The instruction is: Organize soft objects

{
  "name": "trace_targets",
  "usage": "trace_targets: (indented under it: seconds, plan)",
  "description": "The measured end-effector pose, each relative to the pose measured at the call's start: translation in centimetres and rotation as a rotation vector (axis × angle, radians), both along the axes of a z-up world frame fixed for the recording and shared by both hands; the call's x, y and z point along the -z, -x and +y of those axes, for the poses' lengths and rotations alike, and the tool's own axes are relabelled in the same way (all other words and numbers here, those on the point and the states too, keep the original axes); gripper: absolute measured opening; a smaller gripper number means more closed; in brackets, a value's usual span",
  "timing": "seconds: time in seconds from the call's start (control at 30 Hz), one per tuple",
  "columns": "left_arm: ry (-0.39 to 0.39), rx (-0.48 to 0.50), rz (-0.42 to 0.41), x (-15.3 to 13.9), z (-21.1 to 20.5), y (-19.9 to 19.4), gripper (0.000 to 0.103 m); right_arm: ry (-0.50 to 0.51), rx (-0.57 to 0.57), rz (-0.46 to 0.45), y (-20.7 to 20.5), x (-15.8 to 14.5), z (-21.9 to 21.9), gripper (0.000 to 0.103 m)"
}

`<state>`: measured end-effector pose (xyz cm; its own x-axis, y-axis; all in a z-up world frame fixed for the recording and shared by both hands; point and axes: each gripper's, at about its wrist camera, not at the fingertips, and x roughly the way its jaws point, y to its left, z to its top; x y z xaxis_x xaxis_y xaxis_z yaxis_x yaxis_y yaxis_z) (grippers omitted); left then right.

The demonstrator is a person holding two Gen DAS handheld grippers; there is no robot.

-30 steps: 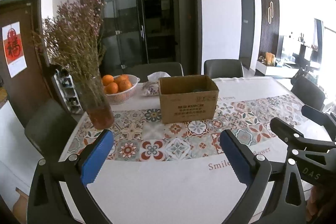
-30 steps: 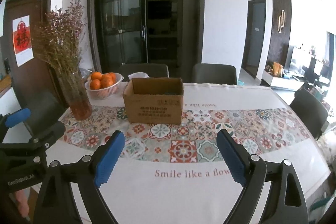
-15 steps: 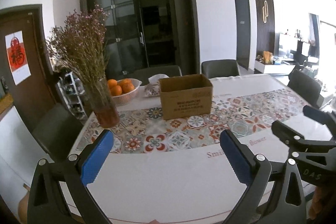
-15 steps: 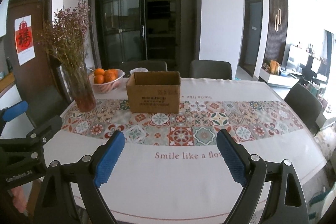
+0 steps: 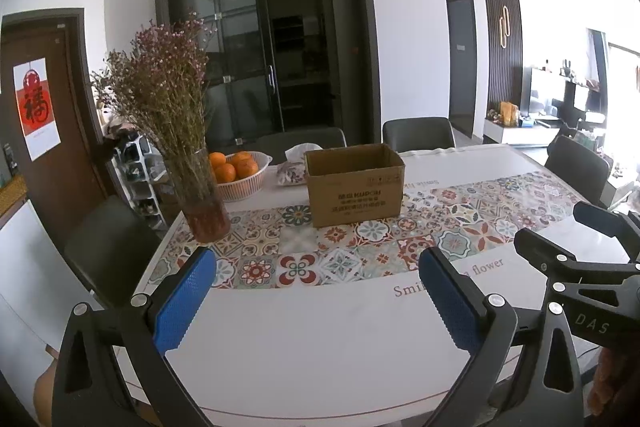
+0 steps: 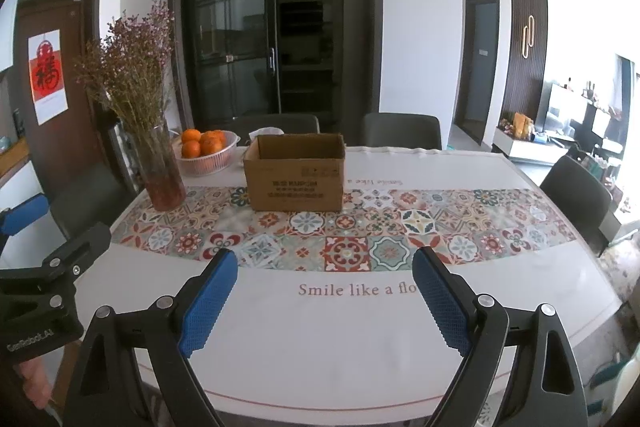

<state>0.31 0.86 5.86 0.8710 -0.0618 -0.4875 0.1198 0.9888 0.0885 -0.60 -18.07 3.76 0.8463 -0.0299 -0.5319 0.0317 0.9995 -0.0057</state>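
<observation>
Both grippers, left [image 5: 316,291] and right [image 6: 324,291], hang empty with jaws released over the near table [image 6: 320,347], facing the box [image 6: 295,173] likely meant for soft things

Bright daylight from the overexposed right side, sharp focus, fisheye-bent edges, dark vignetted corners.

place: I'm in a home dining room
worktop [image 6: 360,347]: patterned tablecloth, chairs [image 6: 400,129] around
on it: fruit bowl [image 6: 206,153], dried flowers in vase [image 6: 160,167]
beyond: living room [image 5: 560,107]
</observation>
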Motion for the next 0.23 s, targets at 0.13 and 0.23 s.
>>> trace_targets:
  seconds: [0.13,0.23]
  plan:
    - [0.003,0.002,0.004,0.07,0.21,-0.02,0.103,0.0,-0.003,0.003,-0.06,0.01,0.0,0.09]
    - [0.005,0.002,0.014,0.29,0.38,-0.11,0.103,-0.003,-0.003,0.008,-0.28,0.0,0.03,0.09]
